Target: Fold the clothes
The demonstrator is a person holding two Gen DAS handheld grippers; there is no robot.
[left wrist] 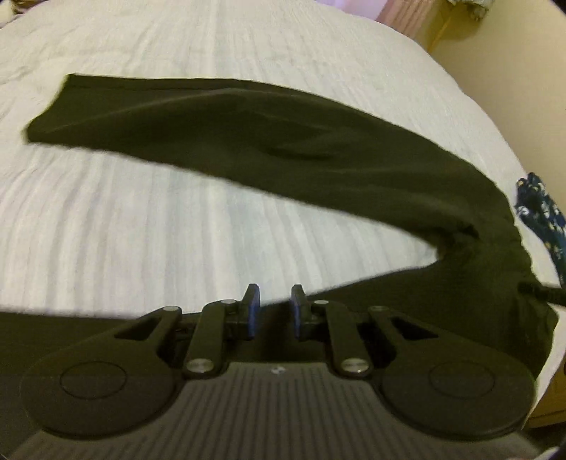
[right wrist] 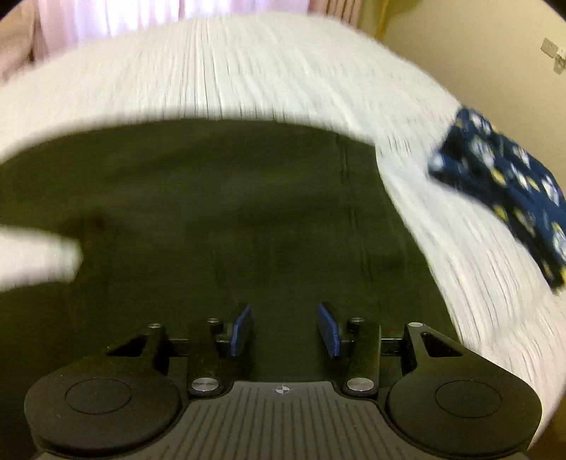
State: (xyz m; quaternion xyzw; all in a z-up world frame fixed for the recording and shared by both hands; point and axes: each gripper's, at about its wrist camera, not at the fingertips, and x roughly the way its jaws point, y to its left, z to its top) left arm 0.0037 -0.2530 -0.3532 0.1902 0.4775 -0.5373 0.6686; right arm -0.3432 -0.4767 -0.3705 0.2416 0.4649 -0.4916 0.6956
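Dark olive-green trousers (left wrist: 219, 141) lie across a white bedspread (left wrist: 141, 230) ribbed with fine lines. Beside them, a navy cloth (right wrist: 509, 184) carries a print of white and yellow shapes. Both the left gripper (left wrist: 274, 311) and the right gripper (right wrist: 284, 329) are black with blue pads (right wrist: 240, 329). Pale pink curtains (right wrist: 106, 17) hang beyond a cream wall (right wrist: 477, 53).

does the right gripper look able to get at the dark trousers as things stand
Probably yes: the right gripper is open right over the dark trousers, which lie flat on the white bedspread with nothing between. The patterned blue cloth lies well aside.
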